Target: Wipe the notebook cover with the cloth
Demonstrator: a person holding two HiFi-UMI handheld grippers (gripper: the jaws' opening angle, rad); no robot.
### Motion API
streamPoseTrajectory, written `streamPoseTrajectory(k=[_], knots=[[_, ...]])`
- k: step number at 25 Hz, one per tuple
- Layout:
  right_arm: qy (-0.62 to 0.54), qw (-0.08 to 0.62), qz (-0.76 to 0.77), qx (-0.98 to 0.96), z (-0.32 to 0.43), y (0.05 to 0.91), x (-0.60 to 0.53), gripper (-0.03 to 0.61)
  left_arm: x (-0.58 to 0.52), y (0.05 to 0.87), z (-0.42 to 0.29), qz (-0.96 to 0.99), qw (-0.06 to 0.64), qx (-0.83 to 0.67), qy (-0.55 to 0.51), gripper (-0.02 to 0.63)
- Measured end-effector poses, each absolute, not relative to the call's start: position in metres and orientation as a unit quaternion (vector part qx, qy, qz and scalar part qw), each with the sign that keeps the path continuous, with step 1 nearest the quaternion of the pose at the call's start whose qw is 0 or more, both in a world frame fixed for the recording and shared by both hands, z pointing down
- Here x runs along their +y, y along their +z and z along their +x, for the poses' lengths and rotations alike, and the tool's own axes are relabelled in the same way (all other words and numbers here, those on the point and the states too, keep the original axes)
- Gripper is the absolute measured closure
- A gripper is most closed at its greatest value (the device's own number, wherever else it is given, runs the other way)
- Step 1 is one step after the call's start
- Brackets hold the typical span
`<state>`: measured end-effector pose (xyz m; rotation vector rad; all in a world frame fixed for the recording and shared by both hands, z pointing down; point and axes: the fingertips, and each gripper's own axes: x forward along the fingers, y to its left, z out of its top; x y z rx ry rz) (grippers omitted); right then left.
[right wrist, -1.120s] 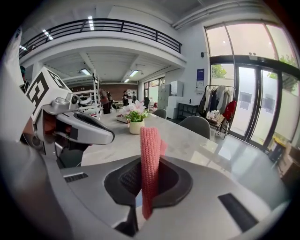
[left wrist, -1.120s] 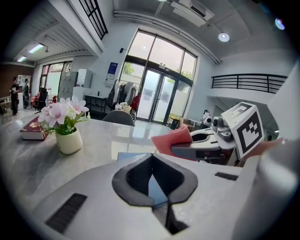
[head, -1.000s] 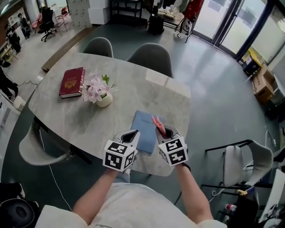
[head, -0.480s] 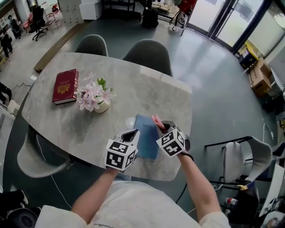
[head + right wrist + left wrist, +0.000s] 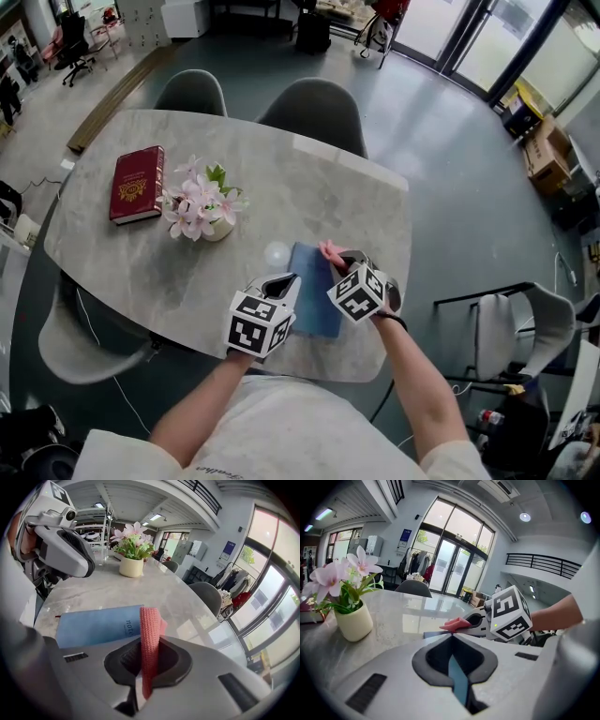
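A light blue notebook (image 5: 316,302) lies flat near the table's front edge and fills the near table in the right gripper view (image 5: 96,626). My right gripper (image 5: 339,263) is shut on a pink cloth (image 5: 329,252), which stands up between its jaws (image 5: 150,634) at the notebook's far right corner. My left gripper (image 5: 282,284) is shut, with its tips at the notebook's left edge. A sliver of blue (image 5: 458,681) shows in the seam between its jaws. The left gripper view shows the right gripper (image 5: 474,622) with the cloth (image 5: 454,624) just ahead.
A cream vase of pink flowers (image 5: 202,210) stands left of the notebook, and a dark red book (image 5: 137,183) lies further left. Two grey chairs (image 5: 317,108) stand at the table's far side. The table's front edge (image 5: 352,375) is close to me. A white chair (image 5: 525,333) stands at the right.
Both grippers have stayed at the notebook. The right gripper's marker cube has turned a little to the left. The head view has shifted slightly.
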<state>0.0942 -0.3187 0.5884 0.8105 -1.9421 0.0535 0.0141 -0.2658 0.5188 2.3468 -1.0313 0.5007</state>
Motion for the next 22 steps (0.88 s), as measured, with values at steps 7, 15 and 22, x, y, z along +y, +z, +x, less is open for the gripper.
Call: streamPoseTrajectory(k=[7, 15, 22], knots=[[0.027, 0.5, 0.328, -0.801, 0.089, 0.592, -0.309, 0.565, -0.264, 0.518, 0.014, 0.867, 0.265, -0.38, 0.182, 0.606], [0.023, 0.5, 0.321, -0.804, 0.087, 0.592, -0.288, 0.565, -0.256, 0.515, 0.014, 0.866, 0.268, -0.387, 0.167, 0.606], [0.026, 0.496, 0.321, -0.807, 0.087, 0.594, -0.266, 0.565, -0.241, 0.514, 0.012, 0.864, 0.271, -0.392, 0.161, 0.606]])
